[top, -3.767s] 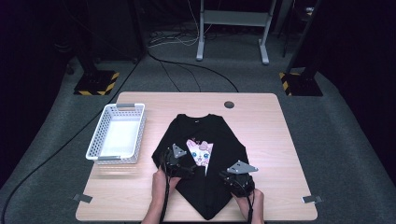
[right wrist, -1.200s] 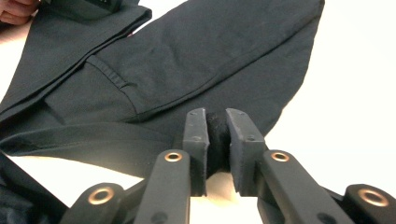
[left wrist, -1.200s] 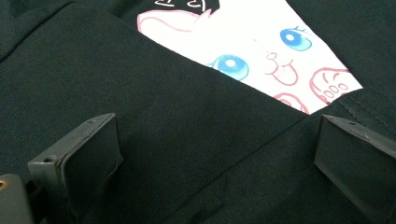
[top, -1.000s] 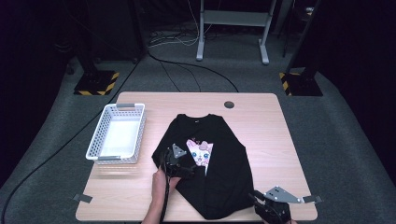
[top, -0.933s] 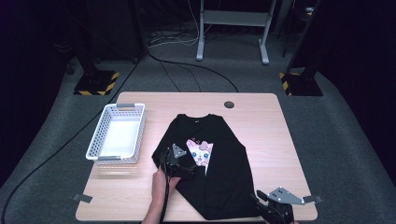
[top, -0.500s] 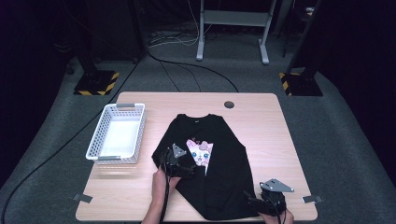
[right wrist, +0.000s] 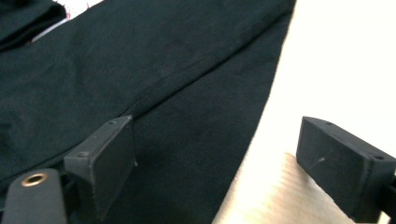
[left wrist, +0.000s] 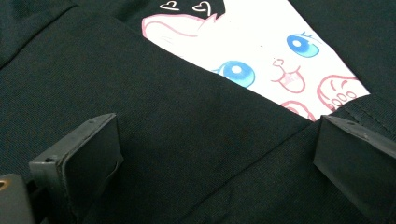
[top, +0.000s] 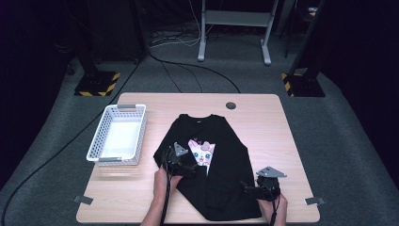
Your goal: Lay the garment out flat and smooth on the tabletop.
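A black T-shirt (top: 226, 155) with a pink and white cat print (top: 201, 151) lies flat in the middle of the wooden table (top: 263, 117). My left gripper (top: 190, 168) rests on its left side, jaws open. In the left gripper view a black fold (left wrist: 163, 116) partly covers the print (left wrist: 261, 56), and the left gripper (left wrist: 219, 154) holds nothing. My right gripper (top: 248, 188) sits at the shirt's lower right edge. Its jaws have just been opening. In the right gripper view the right gripper (right wrist: 224, 154) straddles the shirt's edge (right wrist: 140, 60) and bare table (right wrist: 341, 60), unpinched.
A white plastic basket (top: 117, 136) stands on the table's left side, nothing in it. A round cable hole (top: 230, 105) sits near the far edge. Tape marks (top: 314, 201) lie at the near corners. Dark floor with cables and stand feet surrounds the table.
The right gripper went from the shirt out past the table's near right corner, then came back left to the shirt's lower right edge. The shirt's right side lies wider. The left gripper stayed put.
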`<state>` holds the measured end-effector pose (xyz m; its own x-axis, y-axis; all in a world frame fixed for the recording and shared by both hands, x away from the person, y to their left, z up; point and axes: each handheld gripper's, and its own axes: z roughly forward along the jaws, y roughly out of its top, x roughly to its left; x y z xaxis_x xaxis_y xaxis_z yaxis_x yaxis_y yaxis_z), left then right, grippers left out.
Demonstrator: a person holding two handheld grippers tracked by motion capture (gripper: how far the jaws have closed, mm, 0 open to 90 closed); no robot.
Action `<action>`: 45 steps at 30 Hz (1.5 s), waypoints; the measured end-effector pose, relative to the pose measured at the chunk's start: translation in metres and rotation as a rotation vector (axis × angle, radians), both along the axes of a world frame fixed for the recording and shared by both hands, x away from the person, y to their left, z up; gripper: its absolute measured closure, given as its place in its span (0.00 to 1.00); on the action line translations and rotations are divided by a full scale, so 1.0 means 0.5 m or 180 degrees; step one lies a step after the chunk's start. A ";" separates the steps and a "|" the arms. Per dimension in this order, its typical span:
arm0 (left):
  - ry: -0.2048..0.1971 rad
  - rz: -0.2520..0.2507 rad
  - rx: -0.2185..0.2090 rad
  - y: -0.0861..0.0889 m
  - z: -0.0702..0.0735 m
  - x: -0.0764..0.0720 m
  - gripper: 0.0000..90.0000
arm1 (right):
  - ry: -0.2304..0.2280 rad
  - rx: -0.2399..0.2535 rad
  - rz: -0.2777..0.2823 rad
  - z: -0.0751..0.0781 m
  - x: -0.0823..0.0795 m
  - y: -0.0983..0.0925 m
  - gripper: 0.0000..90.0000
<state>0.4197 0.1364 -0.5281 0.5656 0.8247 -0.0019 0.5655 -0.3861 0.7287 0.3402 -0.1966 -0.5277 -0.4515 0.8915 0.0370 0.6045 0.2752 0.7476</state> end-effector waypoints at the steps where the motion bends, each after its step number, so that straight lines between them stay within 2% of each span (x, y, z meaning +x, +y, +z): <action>1: 0.0000 -0.0001 0.0001 0.000 0.000 0.000 0.01 | 0.0011 -0.0062 0.0035 -0.001 0.004 0.002 0.09; 2: -0.0003 0.0000 0.0001 0.000 0.000 0.000 0.01 | 0.0019 -0.0110 0.0074 -0.001 0.007 0.005 0.08; 5: -0.0003 -0.0004 0.0005 0.000 0.000 -0.001 0.01 | 0.0047 -0.0125 0.0180 -0.002 0.019 0.006 0.03; 13: -0.0032 -0.0053 0.0002 0.002 0.001 -0.005 0.01 | 0.0083 -0.0143 0.0247 -0.003 0.027 0.007 0.00; 17: -0.0094 -0.0054 -0.0137 0.012 0.004 -0.012 0.00 | 0.0076 -0.0138 0.0239 -0.003 0.032 0.005 0.00; 20: -0.0081 -0.0069 -0.0188 0.015 0.011 -0.017 0.00 | 0.0084 -0.0130 0.0226 -0.002 0.032 0.004 0.00; 22: -0.0129 -0.0104 -0.0291 0.008 0.026 -0.026 0.00 | 0.0084 -0.0133 0.0216 -0.002 0.032 0.004 0.00; 24: -0.0173 -0.0246 -0.0406 -0.008 0.045 -0.033 0.00 | 0.0084 -0.0135 0.0206 -0.002 0.032 0.004 0.00; 26: -0.0182 -0.0367 -0.0354 -0.035 0.059 -0.036 0.01 | 0.0082 -0.0131 0.0202 -0.002 0.032 0.004 0.00; 28: -0.0127 -0.0470 -0.0269 -0.067 0.061 -0.035 0.03 | 0.0079 -0.0124 0.0203 -0.002 0.032 0.003 0.00; 30: -0.0087 -0.0474 -0.0125 -0.097 0.054 -0.035 0.12 | 0.0077 -0.0104 0.0193 -0.002 0.032 0.001 0.01; 31: -0.0041 -0.0448 -0.0038 -0.109 0.047 -0.034 0.20 | 0.0071 -0.0100 0.0188 -0.002 0.032 0.001 0.01; 33: 0.0071 -0.0412 0.0037 -0.121 0.033 -0.032 0.29 | 0.0069 -0.0105 0.0187 -0.002 0.032 0.001 0.01; 35: 0.0120 -0.0372 0.0078 -0.121 0.024 -0.032 0.38 | 0.0067 -0.0113 0.0187 -0.002 0.032 0.001 0.01; 41: 0.0075 -0.0330 -0.0042 -0.101 0.022 -0.048 0.63 | 0.0064 -0.0116 0.0181 -0.002 0.032 0.001 0.02; 45: 0.0104 -0.0342 -0.0185 -0.089 0.020 -0.053 0.77 | 0.0061 -0.0117 0.0173 -0.002 0.031 0.001 0.02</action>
<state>0.3934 0.0920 -0.5182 0.6496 0.7573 -0.0680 0.5471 -0.4034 0.7335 0.3559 -0.1959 -0.5287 -0.4988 0.8666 0.0137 0.6019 0.3350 0.7249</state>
